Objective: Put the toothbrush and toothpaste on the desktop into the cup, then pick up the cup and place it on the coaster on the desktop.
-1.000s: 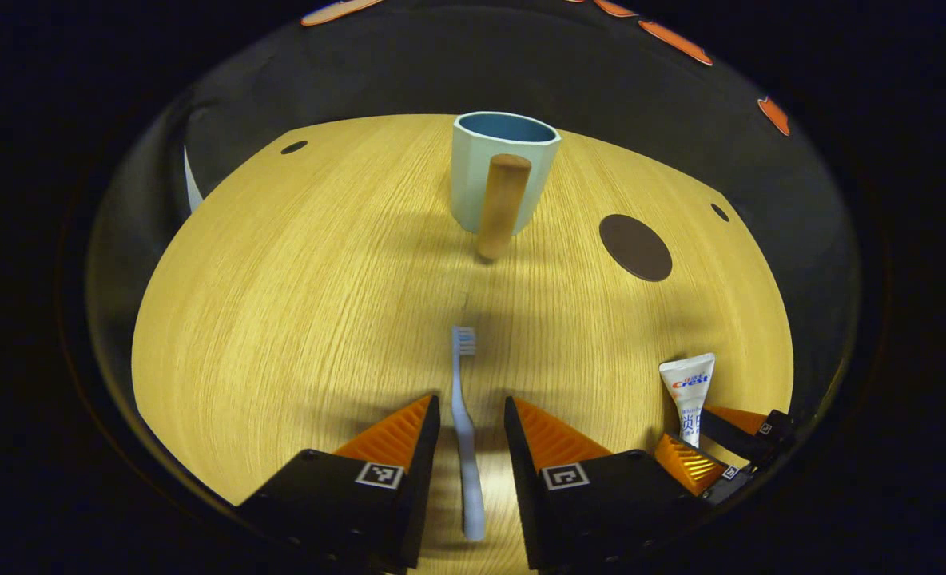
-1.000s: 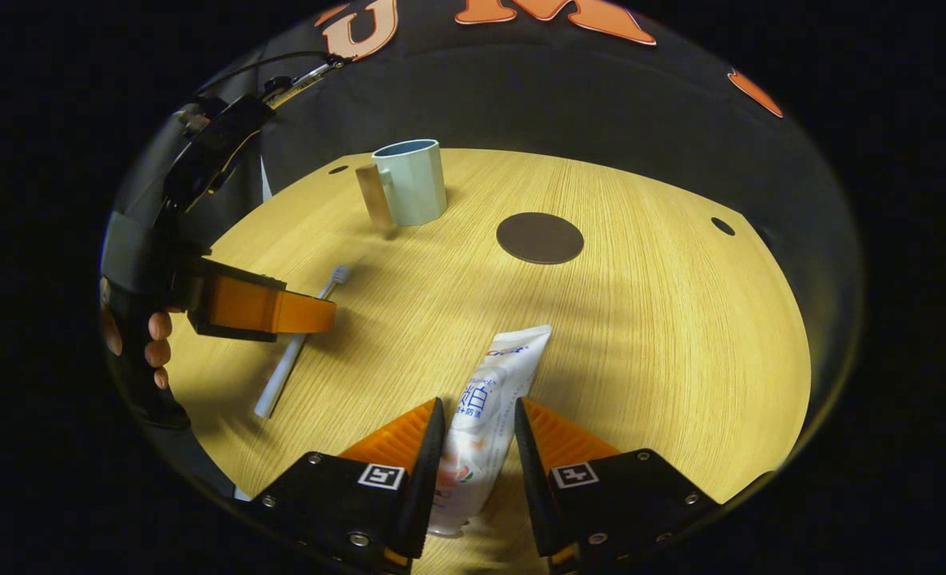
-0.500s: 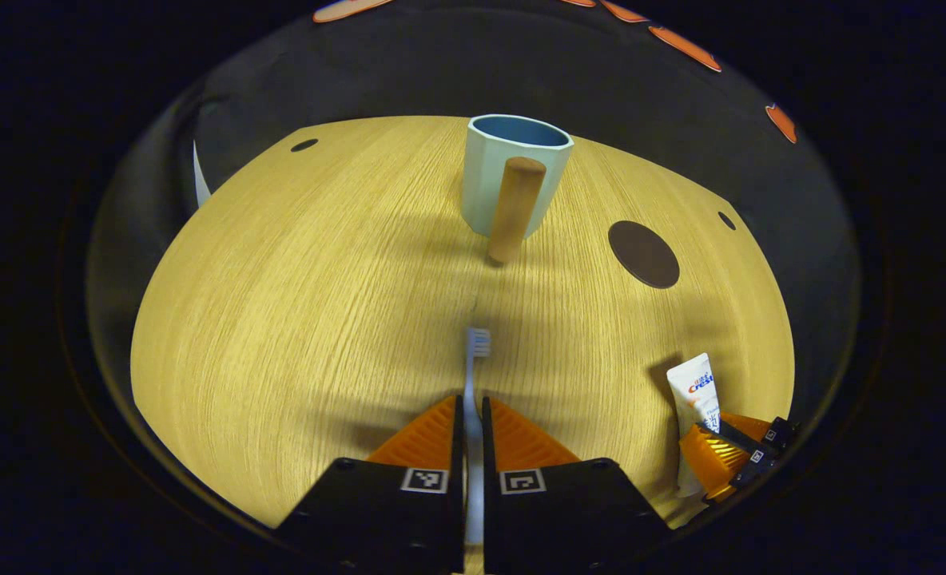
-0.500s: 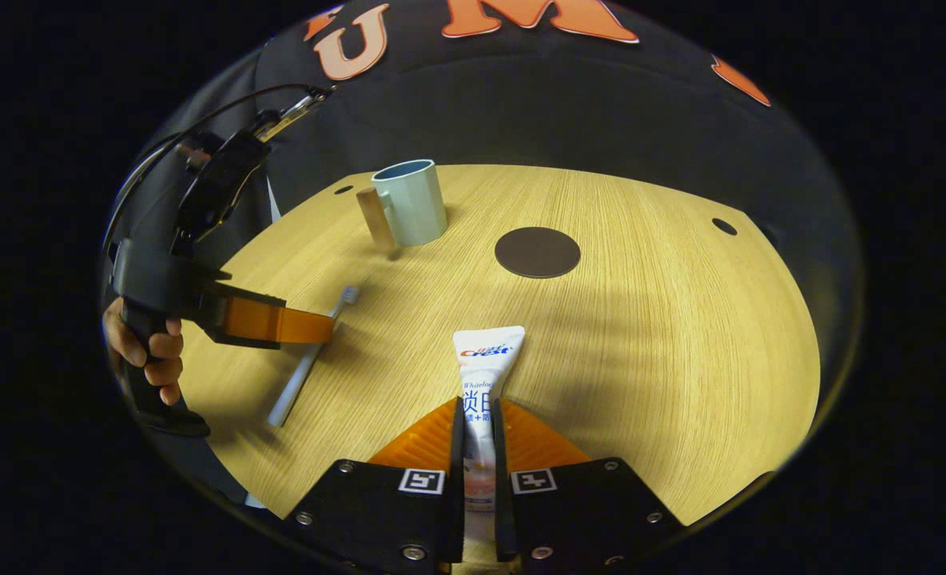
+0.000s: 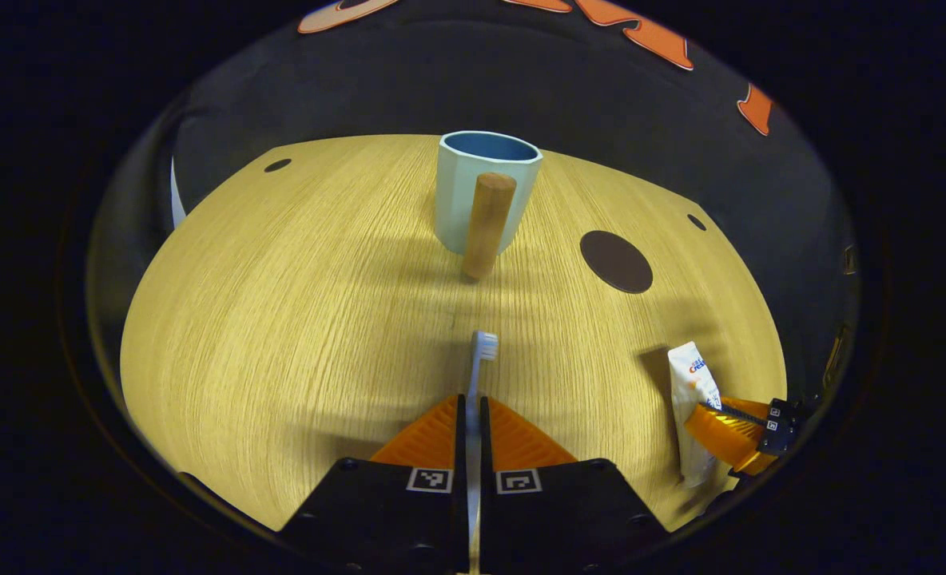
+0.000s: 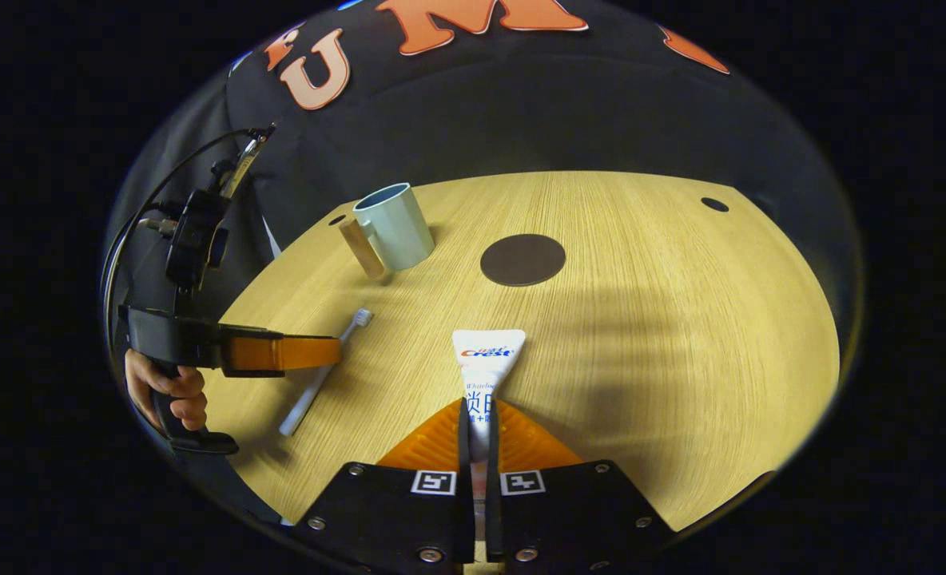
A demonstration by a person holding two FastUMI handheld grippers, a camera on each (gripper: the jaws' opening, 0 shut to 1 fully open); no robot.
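Note:
My left gripper (image 5: pixel 469 402) is shut on the handle of a pale blue toothbrush (image 5: pixel 482 351), whose bristle head points at the cup. The light blue cup (image 5: pixel 473 180) with a wooden handle (image 5: pixel 486 225) stands upright at the far middle of the wooden desktop (image 5: pixel 281 303). A dark round coaster (image 5: pixel 616 261) lies to its right. My right gripper (image 6: pixel 477 406) is shut on a white toothpaste tube (image 6: pixel 487 358), flat end forward. In the right gripper view the cup (image 6: pixel 397 230) and coaster (image 6: pixel 522 259) lie ahead, and the left gripper (image 6: pixel 325 352) holds the toothbrush (image 6: pixel 359 321) at the left.
A person's hand (image 6: pixel 168 391) grips the left gripper's handle, with a cable running up from it. Small dark holes (image 5: pixel 277 165) mark the desktop's far corners. A white sheet (image 5: pixel 173 196) hangs beyond the left edge. Black cloth walls off the back.
Both grippers closed from open, the left on the toothbrush and the right on the toothpaste. The tube swung straight between the fingers. Both views have since tilted up a little.

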